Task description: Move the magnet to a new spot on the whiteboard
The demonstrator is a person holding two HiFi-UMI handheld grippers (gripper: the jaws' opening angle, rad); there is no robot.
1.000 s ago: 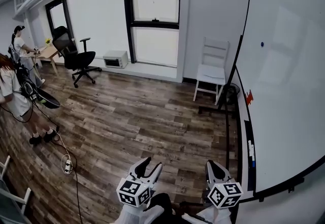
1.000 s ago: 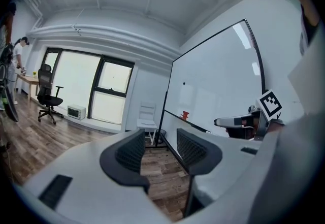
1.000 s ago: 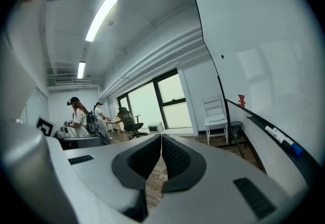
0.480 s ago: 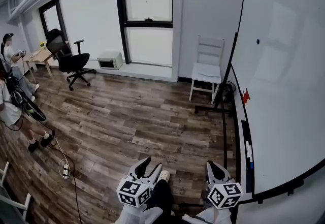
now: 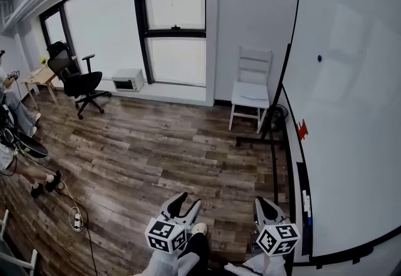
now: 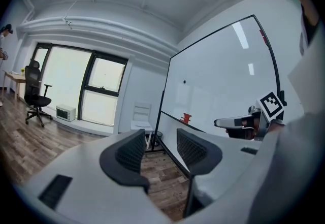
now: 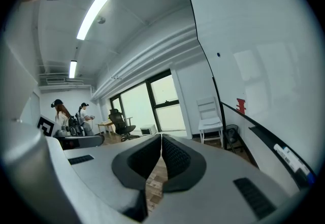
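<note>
Head view: whiteboard [image 5: 351, 143] at right, standing over a wood floor [image 5: 156, 149]. Small blue magnet [image 5: 319, 58] stuck high on the board's face, well apart from both grippers. Left gripper [image 5: 188, 201], low centre: fingers [image 6: 129, 154] apart, nothing between them. Right gripper [image 5: 266, 206], near the board's lower edge: fingers [image 7: 177, 159] closed together, empty. White chair [image 5: 250, 90] beside the board's far end.

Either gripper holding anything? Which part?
Nothing held. Left gripper open, empty; right gripper shut on nothing. Magnet sits on the whiteboard, untouched.
</note>
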